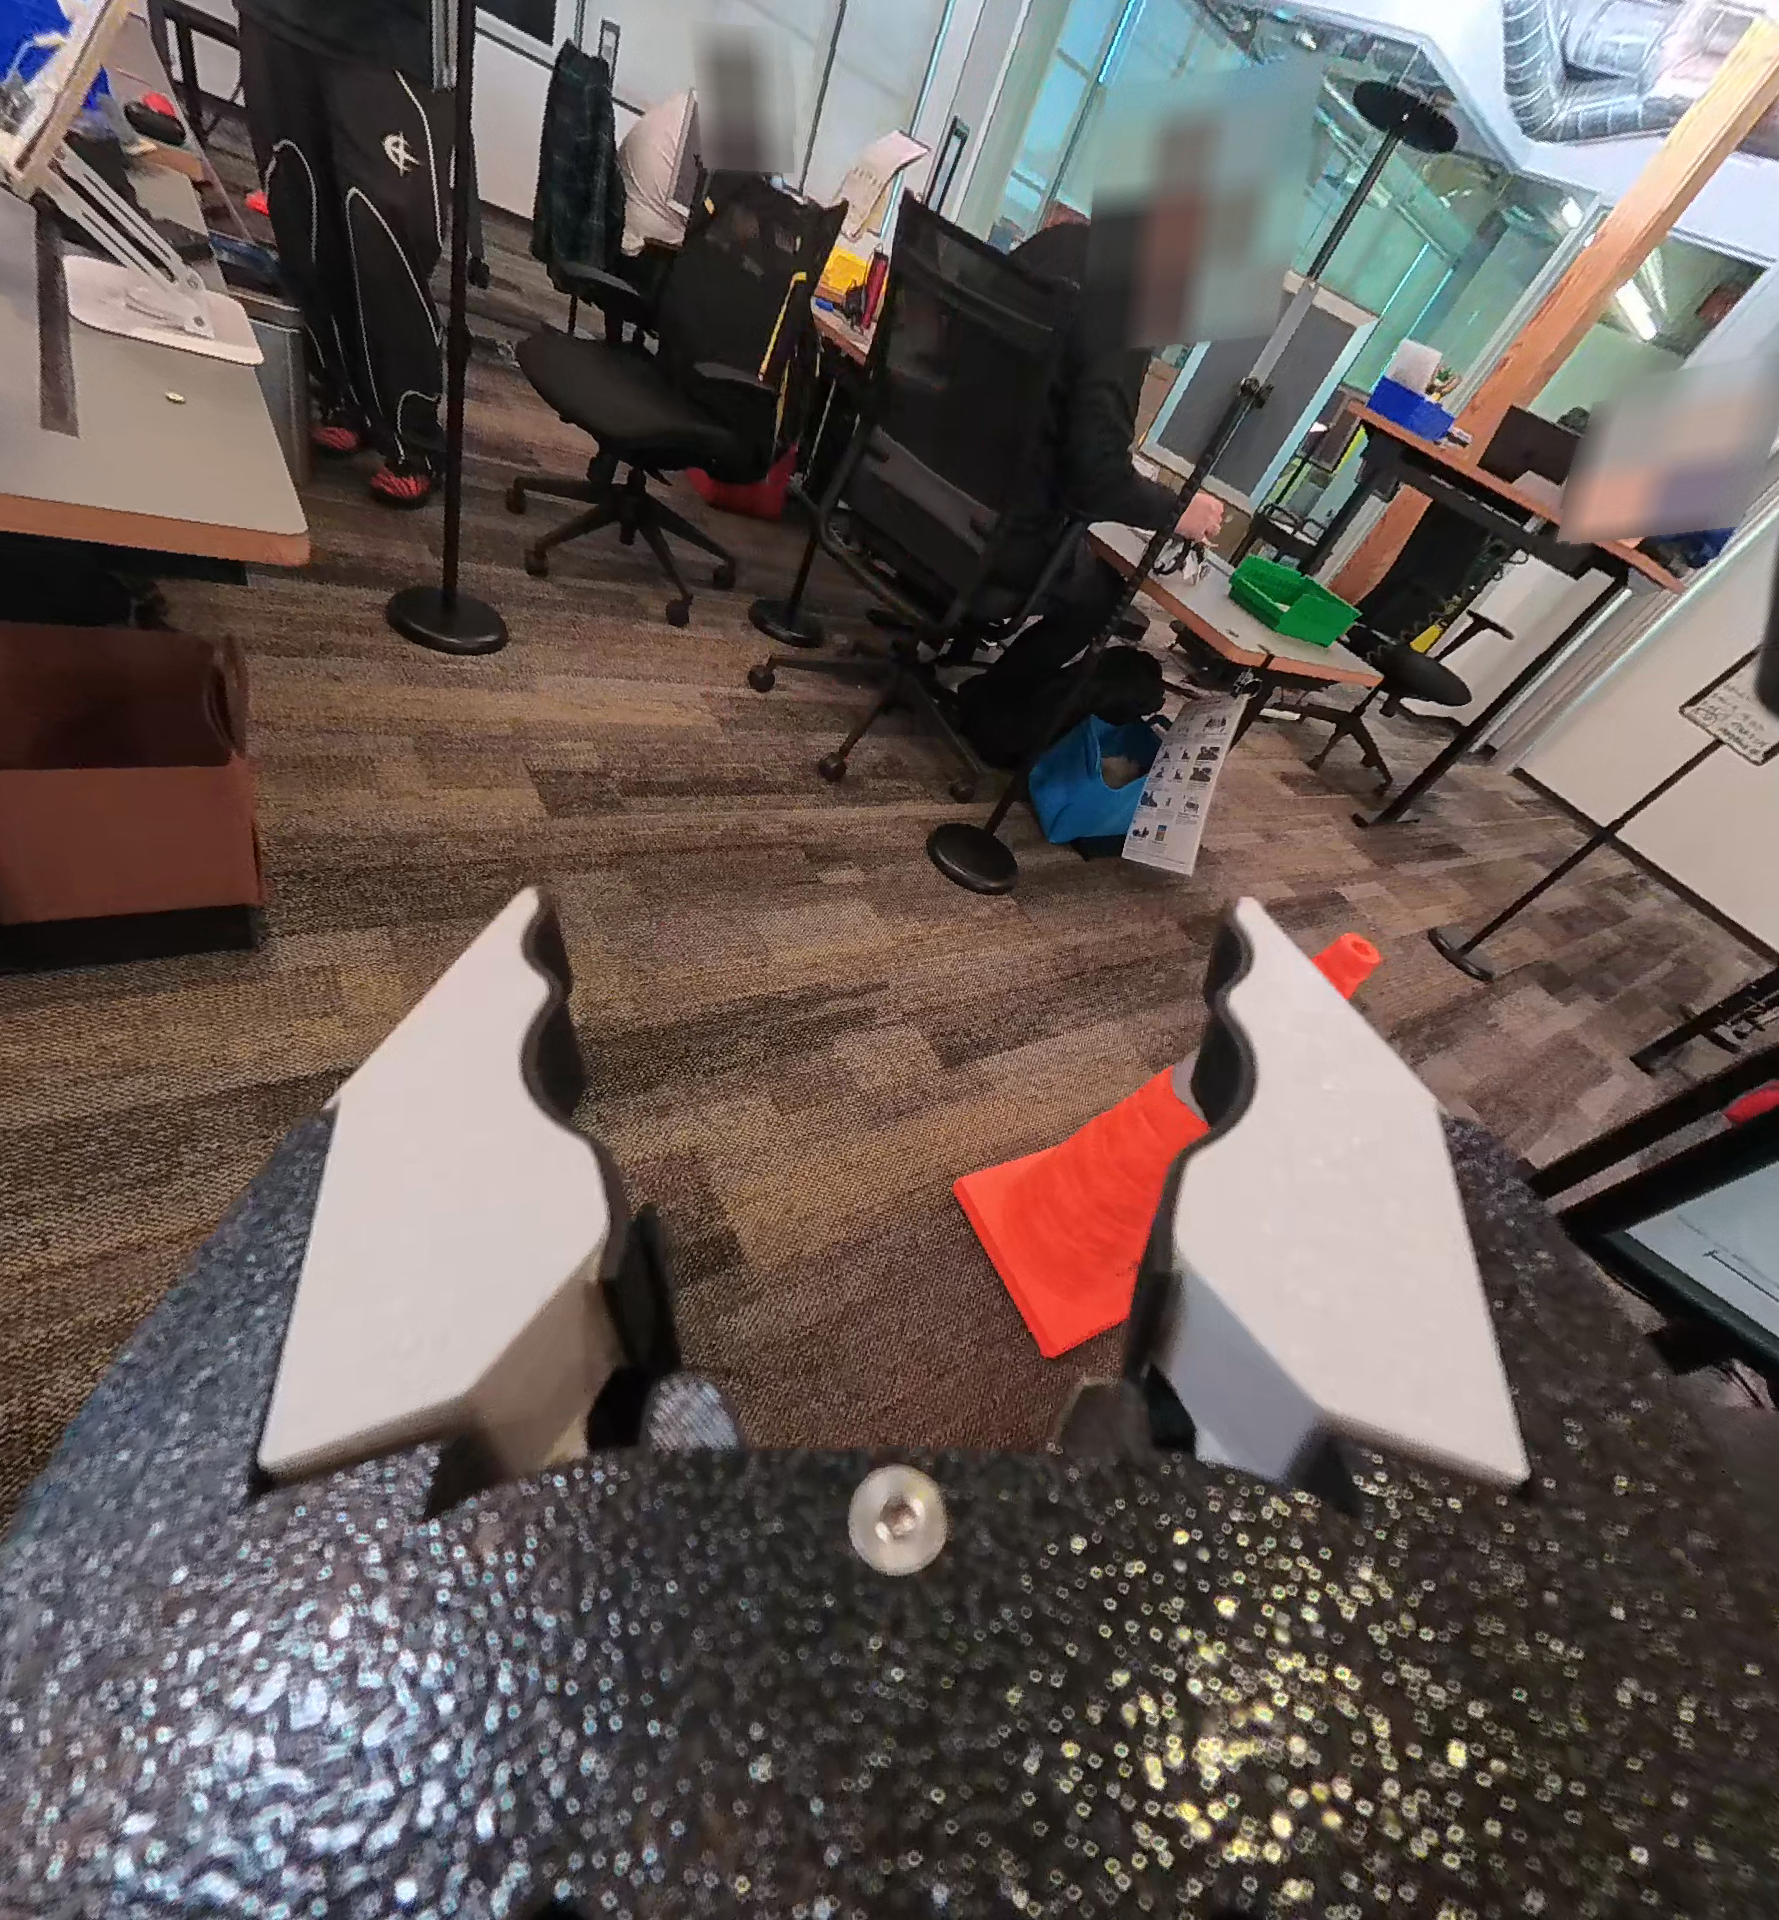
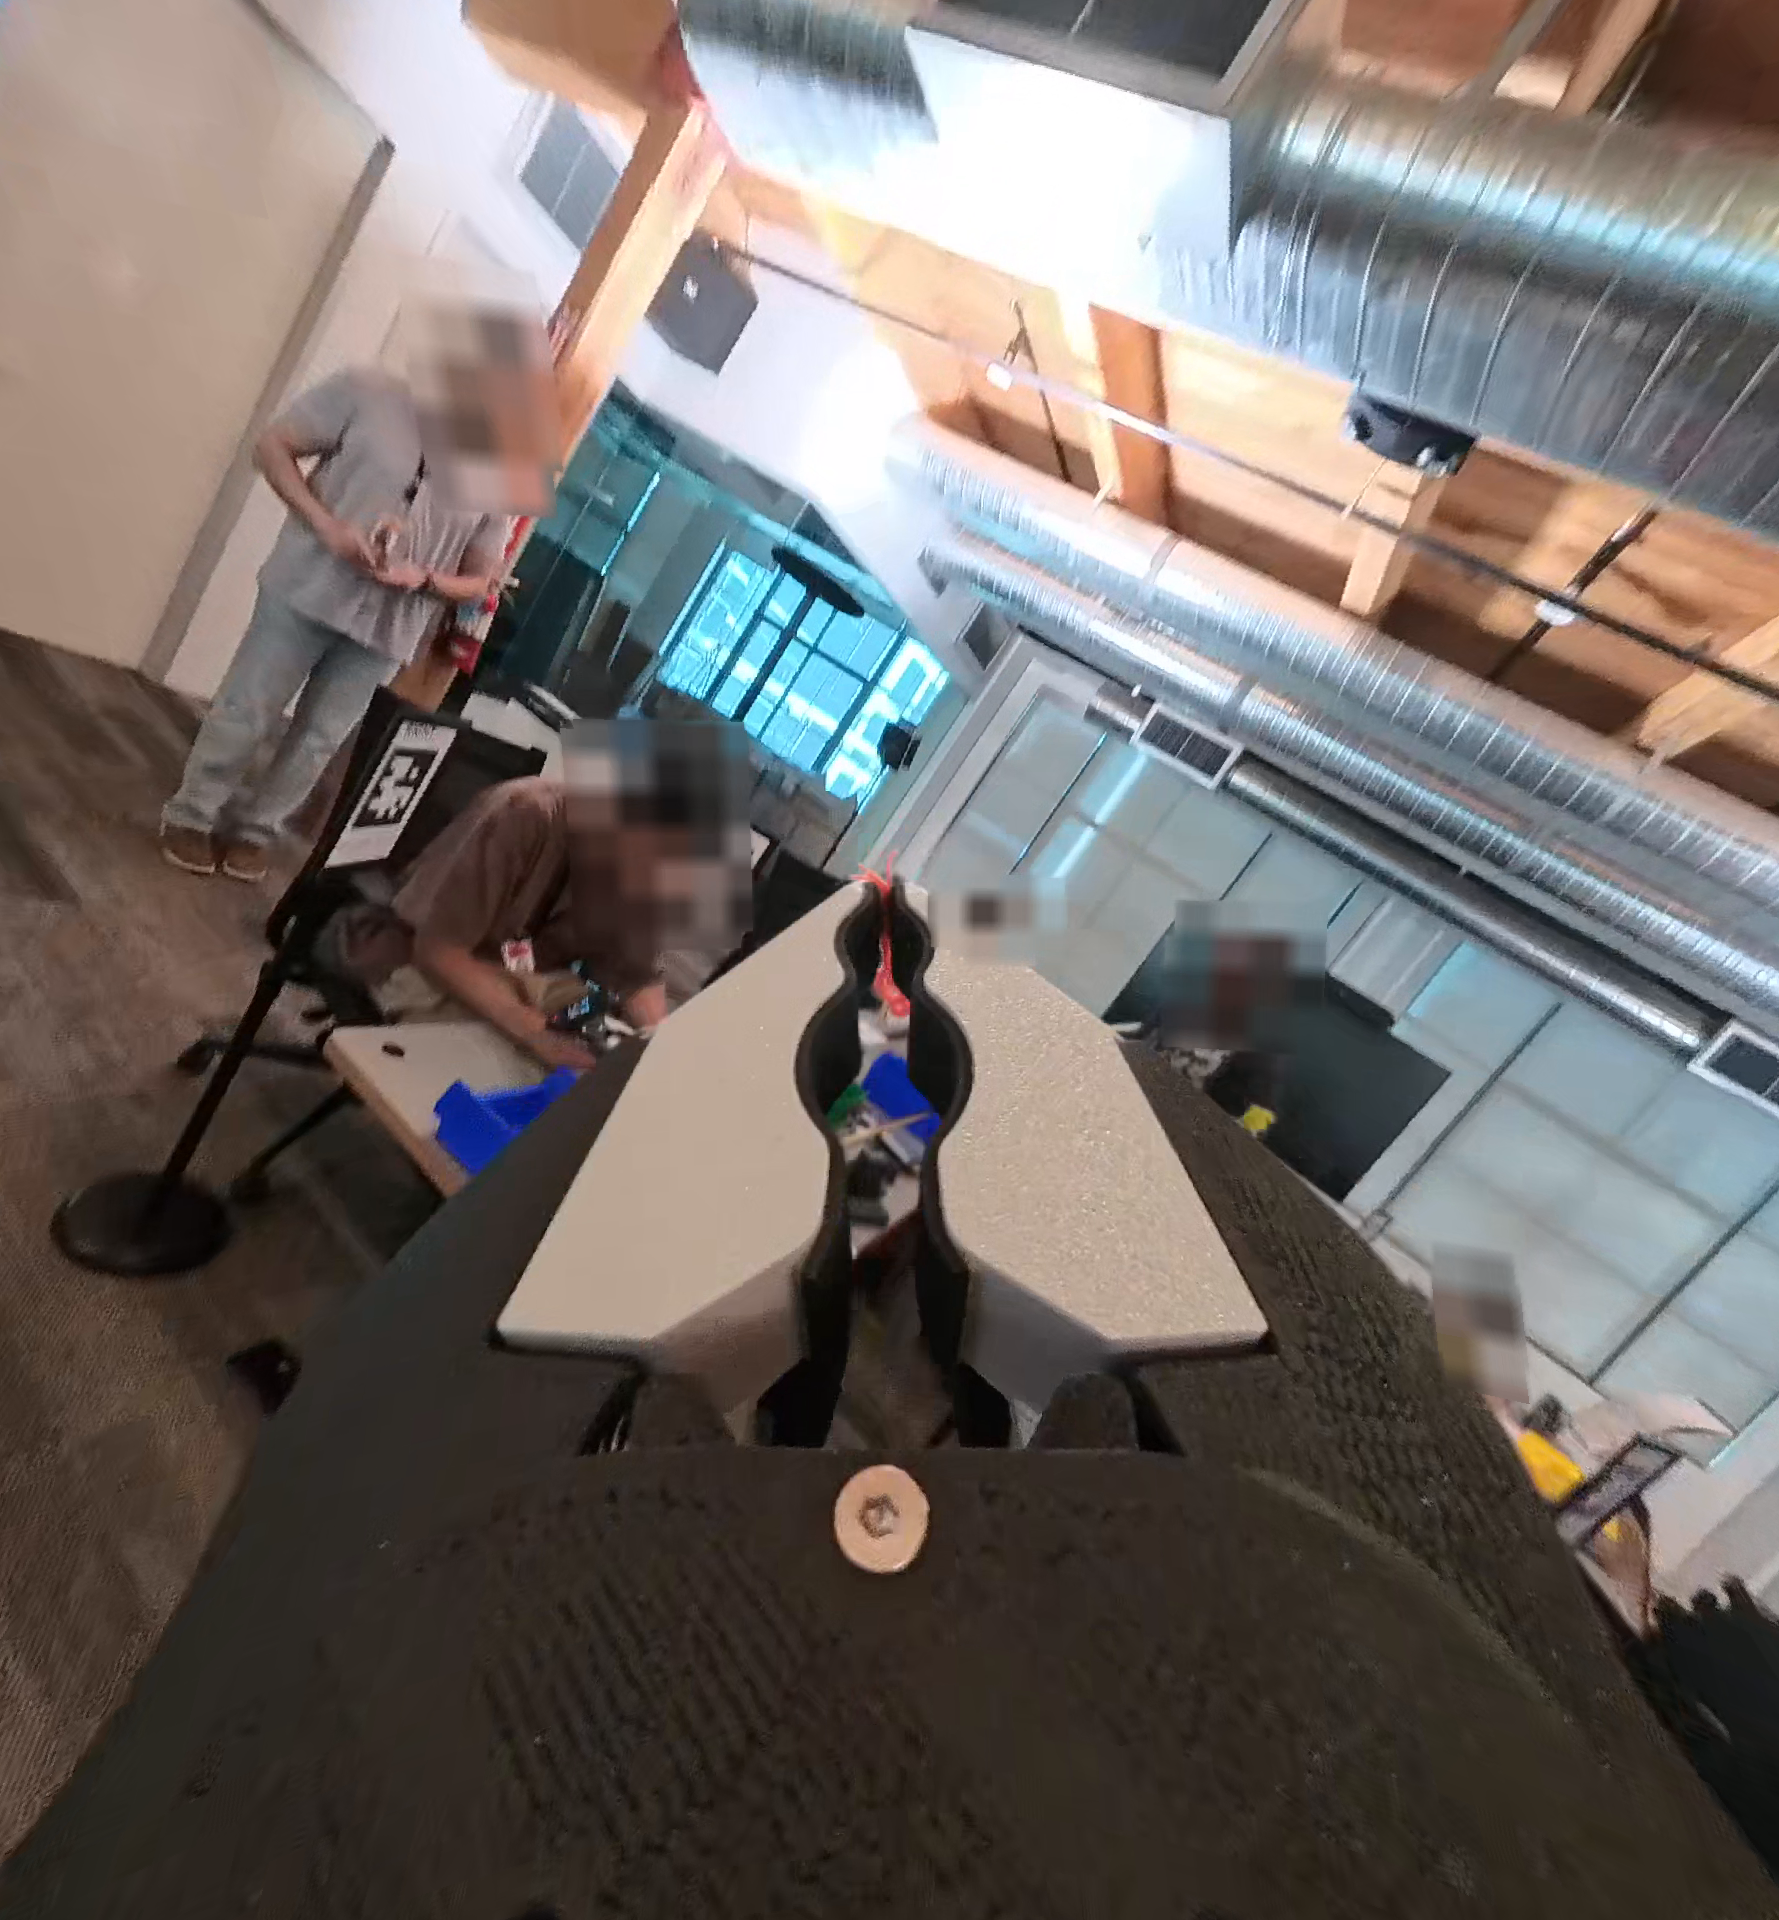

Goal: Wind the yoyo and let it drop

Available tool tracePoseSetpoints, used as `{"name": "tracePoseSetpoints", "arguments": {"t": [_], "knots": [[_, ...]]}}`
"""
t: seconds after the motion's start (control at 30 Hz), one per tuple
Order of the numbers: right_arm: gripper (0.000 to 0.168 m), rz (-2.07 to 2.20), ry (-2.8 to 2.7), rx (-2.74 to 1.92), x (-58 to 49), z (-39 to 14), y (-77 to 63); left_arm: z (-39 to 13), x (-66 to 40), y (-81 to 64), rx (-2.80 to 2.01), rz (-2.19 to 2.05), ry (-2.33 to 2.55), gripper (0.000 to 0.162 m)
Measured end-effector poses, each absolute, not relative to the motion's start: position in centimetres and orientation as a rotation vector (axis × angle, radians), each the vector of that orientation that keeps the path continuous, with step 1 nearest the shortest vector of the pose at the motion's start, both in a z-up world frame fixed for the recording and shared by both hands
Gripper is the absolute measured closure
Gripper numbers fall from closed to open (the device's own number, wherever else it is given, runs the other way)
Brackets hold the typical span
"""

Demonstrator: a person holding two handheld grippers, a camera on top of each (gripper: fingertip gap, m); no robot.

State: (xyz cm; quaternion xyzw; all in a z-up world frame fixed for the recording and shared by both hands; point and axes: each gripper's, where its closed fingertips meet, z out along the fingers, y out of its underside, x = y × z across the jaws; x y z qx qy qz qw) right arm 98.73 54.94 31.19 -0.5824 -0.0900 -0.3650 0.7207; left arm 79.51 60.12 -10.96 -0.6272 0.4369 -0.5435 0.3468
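Note:
My left gripper (image 1: 890,925) is open and empty, its grey fingers spread wide over the carpet. My right gripper (image 2: 885,899) is shut on a thin red yoyo string (image 2: 883,951), which runs between the fingertips and pokes out past them. The right gripper is tilted upward toward the ceiling, and its view is blurred. The yoyo body itself is not in view in either frame.
An orange cone (image 1: 1103,1195) lies on its side on the carpet behind my left gripper's right finger. Office chairs (image 1: 656,416), black pole stands (image 1: 449,613), desks (image 1: 116,457) and a cardboard box (image 1: 95,821) stand around. People stand and sit nearby (image 2: 324,582). One gripper's finger ends stand about 45 centimetres off the other's.

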Motion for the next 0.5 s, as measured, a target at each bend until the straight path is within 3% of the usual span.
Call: {"name": "tracePoseSetpoints", "arguments": {"t": [0.3, 0.4, 0.5], "knots": [[0.168, -0.806, -0.12, -1.393, 102.0, 24.9, 56.7, -11.2, 79.8, 59.4, -1.63, -1.422, 1.155, 0.042], [0.168, -0.723, -0.107, -1.528, 102.0, 17.4, 57.5, -11.4, 79.9, 59.1, -1.639, -1.436, 1.159, 0.042], [0.168, -0.627, -0.085, -1.689, 101.5, 6.2, 58.3, -11.8, 79.8, 59.1, -1.652, -1.428, 1.165, 0.042]]}}
